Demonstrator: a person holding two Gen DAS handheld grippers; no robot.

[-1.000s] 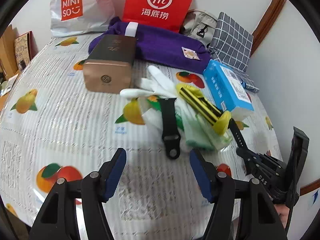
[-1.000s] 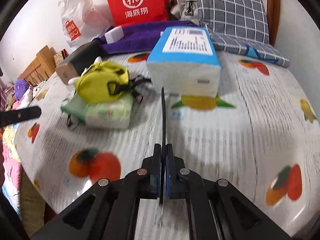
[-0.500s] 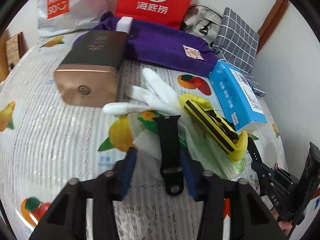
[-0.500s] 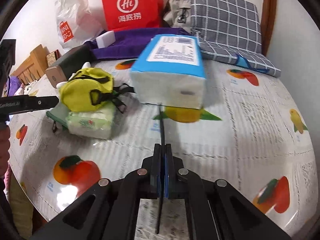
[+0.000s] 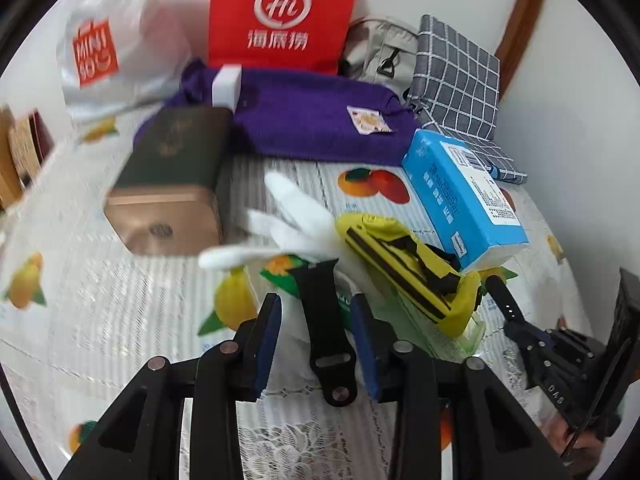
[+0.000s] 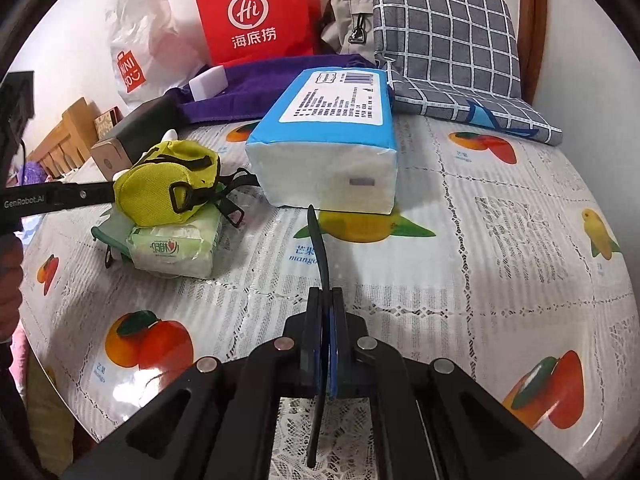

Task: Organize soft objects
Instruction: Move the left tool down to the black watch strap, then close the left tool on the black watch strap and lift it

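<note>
Left wrist view: left gripper [image 5: 316, 334], jaws narrow w/ gaps each side, straddles black watch strap [image 5: 325, 330] at lower centre, long axis running up-frame betw. fingers; right gripper [image 6: 327, 344] pinches another strap [image 6: 320, 256].

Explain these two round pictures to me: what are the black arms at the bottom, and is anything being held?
No robot here: a person holds tongs in each hand, each with a wide-angle camera looking forward along them. One picture is from the left tongs, the other from the right tongs. On the table lie a tissue pack, a yellow pouch on wipes, a white glove and a box. The right tongs are shut on a black strap. The left tongs stand open around a second strap, not pinching it.
</note>
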